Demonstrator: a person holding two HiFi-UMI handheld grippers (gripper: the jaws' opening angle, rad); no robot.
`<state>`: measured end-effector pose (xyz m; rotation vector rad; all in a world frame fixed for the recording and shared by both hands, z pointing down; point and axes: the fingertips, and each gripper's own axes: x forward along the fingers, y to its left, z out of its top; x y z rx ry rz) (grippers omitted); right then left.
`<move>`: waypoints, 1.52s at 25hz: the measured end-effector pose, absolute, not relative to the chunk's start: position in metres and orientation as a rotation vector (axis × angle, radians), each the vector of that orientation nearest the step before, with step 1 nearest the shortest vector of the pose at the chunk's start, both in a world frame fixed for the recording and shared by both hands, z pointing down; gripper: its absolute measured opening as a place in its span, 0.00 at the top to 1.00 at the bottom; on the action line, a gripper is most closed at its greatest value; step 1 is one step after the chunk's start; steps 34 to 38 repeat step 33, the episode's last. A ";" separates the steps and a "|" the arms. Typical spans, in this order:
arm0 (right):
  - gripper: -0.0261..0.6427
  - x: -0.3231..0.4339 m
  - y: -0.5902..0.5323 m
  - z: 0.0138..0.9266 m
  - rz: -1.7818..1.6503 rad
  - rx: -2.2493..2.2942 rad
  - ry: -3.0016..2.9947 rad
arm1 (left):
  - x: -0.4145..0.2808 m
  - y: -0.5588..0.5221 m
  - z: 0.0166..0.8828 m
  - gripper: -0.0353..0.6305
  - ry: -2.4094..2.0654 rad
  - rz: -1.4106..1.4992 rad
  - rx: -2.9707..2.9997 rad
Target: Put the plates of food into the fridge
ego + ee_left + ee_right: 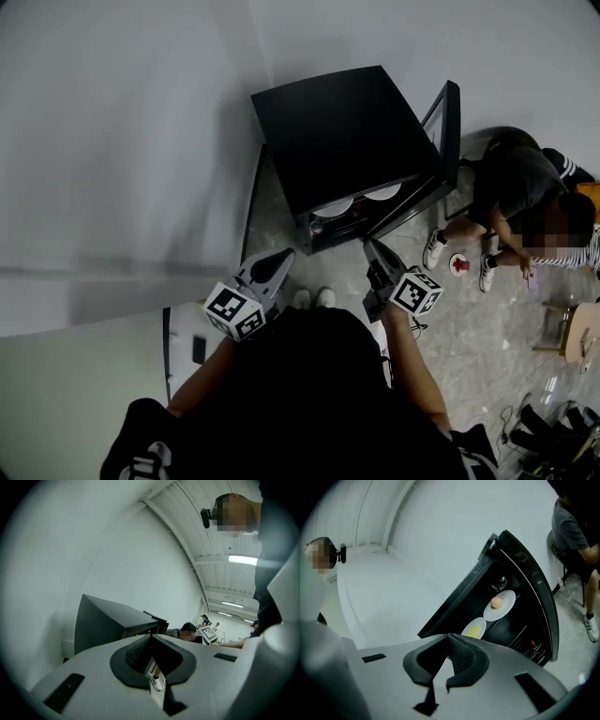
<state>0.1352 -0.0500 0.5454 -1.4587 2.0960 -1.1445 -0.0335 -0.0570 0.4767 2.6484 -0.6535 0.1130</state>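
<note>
- The floor (469, 319) is shiny grey stone. A plain white wall (122, 122) fills the upper left of the head view.
- A small black fridge (342, 131) stands on the floor by the wall, in the upper middle of the head view. Its door (448, 122) is swung open to the right.
- A person (516, 178) sits on the floor at the right edge, close to the open door.
- Two white plates lie inside the fridge, side by side.
- In the right gripper view, the upper plate (507, 607) has a round orange food (497, 602) on it. The lower plate (481, 622), just down and left of it, holds yellow food (472, 631).
- The right gripper (449, 637) is clenched with nothing in it. It is in front of the open fridge. The plates show up and to the right of its tip, not touching it.
- The left gripper (151, 638) is clenched too, and empty. The fridge sits past its tip, in the left middle of its view.
</note>
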 end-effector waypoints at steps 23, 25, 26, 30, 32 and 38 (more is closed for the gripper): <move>0.92 0.106 -0.015 0.437 -0.257 -1.700 2.402 | -0.014 -0.056 0.485 0.91 -0.530 0.118 2.675; 0.92 0.107 -0.013 0.434 -0.229 -1.729 2.393 | -0.011 -0.055 0.484 0.91 -0.525 0.112 2.682; 0.92 0.108 -0.012 0.434 -0.213 -1.751 2.390 | -0.010 -0.054 0.484 0.91 -0.524 0.109 2.686; 0.92 0.114 -0.006 0.433 -0.167 -1.817 2.373 | -0.006 -0.051 0.479 0.91 -0.530 0.115 2.722; 0.92 0.117 -0.005 0.433 -0.166 -1.825 2.372 | -0.005 -0.050 0.476 0.91 -0.543 0.126 2.764; 0.92 0.119 -0.005 0.433 -0.166 -1.829 2.374 | -0.005 -0.050 0.474 0.91 -0.551 0.132 2.787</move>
